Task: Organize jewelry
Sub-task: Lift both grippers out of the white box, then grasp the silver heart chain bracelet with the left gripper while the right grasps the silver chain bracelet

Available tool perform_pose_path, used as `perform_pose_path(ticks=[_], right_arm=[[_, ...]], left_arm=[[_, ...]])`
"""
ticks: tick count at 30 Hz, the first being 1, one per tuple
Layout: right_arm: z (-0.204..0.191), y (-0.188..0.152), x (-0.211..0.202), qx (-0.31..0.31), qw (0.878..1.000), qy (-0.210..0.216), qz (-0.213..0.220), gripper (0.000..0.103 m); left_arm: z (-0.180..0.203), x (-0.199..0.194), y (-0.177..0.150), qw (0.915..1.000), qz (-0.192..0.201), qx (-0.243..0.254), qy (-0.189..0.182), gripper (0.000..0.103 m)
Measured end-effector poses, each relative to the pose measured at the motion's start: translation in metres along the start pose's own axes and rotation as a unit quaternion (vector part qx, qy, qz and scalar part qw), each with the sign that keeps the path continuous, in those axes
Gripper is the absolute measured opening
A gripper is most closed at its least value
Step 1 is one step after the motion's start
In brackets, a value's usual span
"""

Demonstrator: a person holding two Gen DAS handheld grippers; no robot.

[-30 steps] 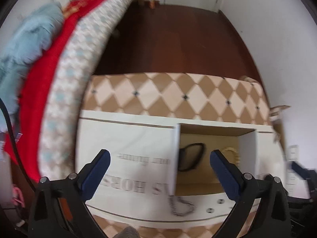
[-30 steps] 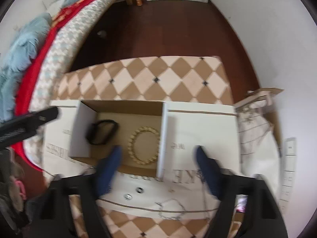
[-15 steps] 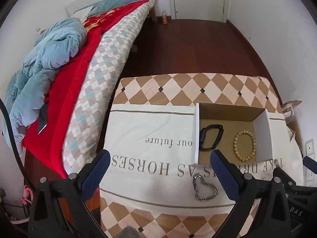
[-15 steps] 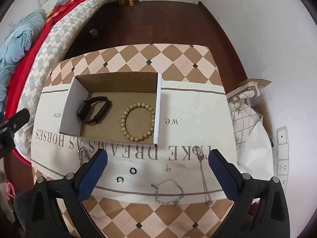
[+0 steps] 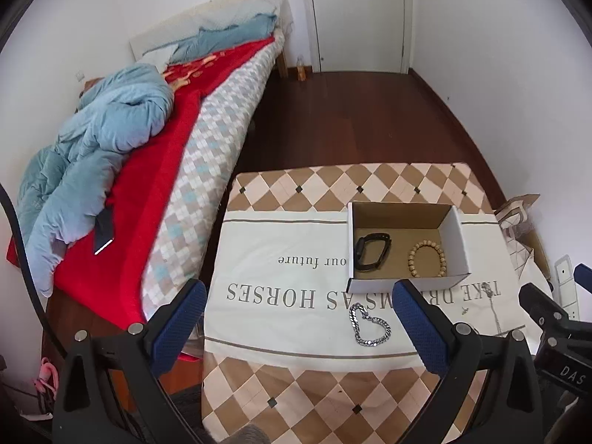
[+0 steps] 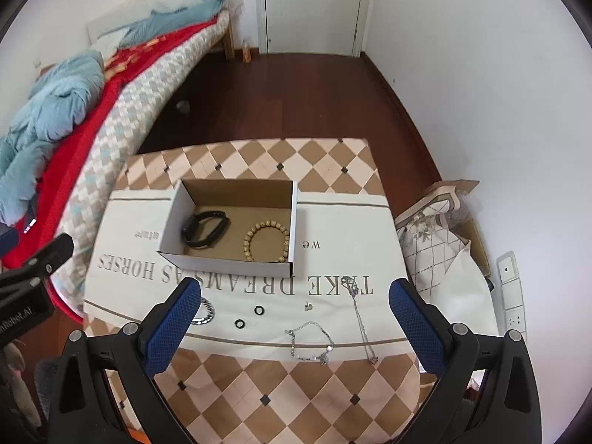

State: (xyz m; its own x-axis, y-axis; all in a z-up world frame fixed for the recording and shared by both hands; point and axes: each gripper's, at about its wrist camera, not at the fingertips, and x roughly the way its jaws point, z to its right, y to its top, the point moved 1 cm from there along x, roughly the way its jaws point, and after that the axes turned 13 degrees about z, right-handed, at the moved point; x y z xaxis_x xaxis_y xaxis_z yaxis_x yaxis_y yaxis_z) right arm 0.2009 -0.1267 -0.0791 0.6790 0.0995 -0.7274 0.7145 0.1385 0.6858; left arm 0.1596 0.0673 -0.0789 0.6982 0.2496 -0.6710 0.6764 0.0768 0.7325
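An open cardboard box [image 6: 285, 264] stands on a printed white cloth [image 6: 333, 229]. Inside lie a black wristband [image 6: 204, 228] and a wooden bead bracelet [image 6: 265, 241]. In front of the box, loose on the cloth, are a thick silver chain [image 5: 366, 325], two dark rings [image 6: 259, 310], a small stud [image 6: 308, 306], a thin silver bracelet [image 6: 310, 344] and a long silver necklace [image 6: 359, 314]. My left gripper [image 5: 296, 327] hangs open well above the table's near left. Nothing sits between the fingers of my right gripper [image 6: 294, 323], open above the near edge.
The low table [image 6: 259, 388] has a brown checked cover. A bed [image 5: 129, 155] with red and blue bedding runs along the left. Dark wooden floor [image 6: 296, 103] lies beyond, ending at a white door [image 6: 310, 7]. A patterned bag [image 6: 440, 244] leans at the right wall.
Both grippers have pulled back and up from the box, so the whole table, bed and door came into view. Both stay open and empty.
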Motion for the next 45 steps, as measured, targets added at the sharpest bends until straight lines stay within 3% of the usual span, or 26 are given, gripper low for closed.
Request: perform_pose_path(ticks=[5,9,14,17,20,26,28,30,36,40,45], right_arm=[[-0.001,0.001,-0.034,0.0,1.0,0.005,0.029,0.103],[-0.004,0.001,-0.057,0.007,0.999,0.015,0.046,0.103],[0.001,-0.007,-0.067,0.021,0.998,0.021,0.055,0.103],[0.017,-0.018,-0.059,0.048,0.997,0.02,0.056,0.103],[0.035,-0.036,-0.038,0.059,0.997,0.007,0.04,0.103],[0.085,-0.099,0.034,0.121,0.99,-0.01,-0.064,0.099],[0.095,-0.118,0.053,0.129,0.988,-0.011,-0.086,0.075],[0.101,-0.138,0.075,0.139,0.985,-0.011,-0.105,0.067],[0.098,-0.168,0.108,0.154,0.979,-0.011,-0.13,0.067],[0.093,-0.175,0.117,0.158,0.979,-0.016,-0.132,0.067],[0.085,-0.177,0.124,0.153,0.98,-0.022,-0.129,0.068]], left_arm=[[-0.002,-0.028,0.0,0.9997,0.022,-0.003,-0.006,0.103],[-0.006,-0.047,-0.003,0.9988,0.044,-0.016,0.01,0.103],[-0.008,-0.054,-0.011,0.9983,0.049,-0.025,0.019,0.103],[-0.006,-0.048,-0.022,0.9973,0.05,-0.02,0.049,0.103],[-0.006,-0.028,-0.035,0.997,0.033,-0.017,0.069,0.103],[-0.002,0.024,-0.068,0.9962,-0.015,-0.003,0.086,0.103],[0.0,0.043,-0.079,0.9954,-0.034,0.004,0.09,0.103],[0.003,0.062,-0.087,0.9944,-0.053,0.008,0.09,0.103],[0.027,0.123,-0.109,0.9903,-0.131,0.007,0.045,0.102],[0.047,0.153,-0.117,0.9868,-0.159,0.019,0.026,0.099],[0.064,0.164,-0.122,0.9843,-0.174,0.031,0.0,0.078]])
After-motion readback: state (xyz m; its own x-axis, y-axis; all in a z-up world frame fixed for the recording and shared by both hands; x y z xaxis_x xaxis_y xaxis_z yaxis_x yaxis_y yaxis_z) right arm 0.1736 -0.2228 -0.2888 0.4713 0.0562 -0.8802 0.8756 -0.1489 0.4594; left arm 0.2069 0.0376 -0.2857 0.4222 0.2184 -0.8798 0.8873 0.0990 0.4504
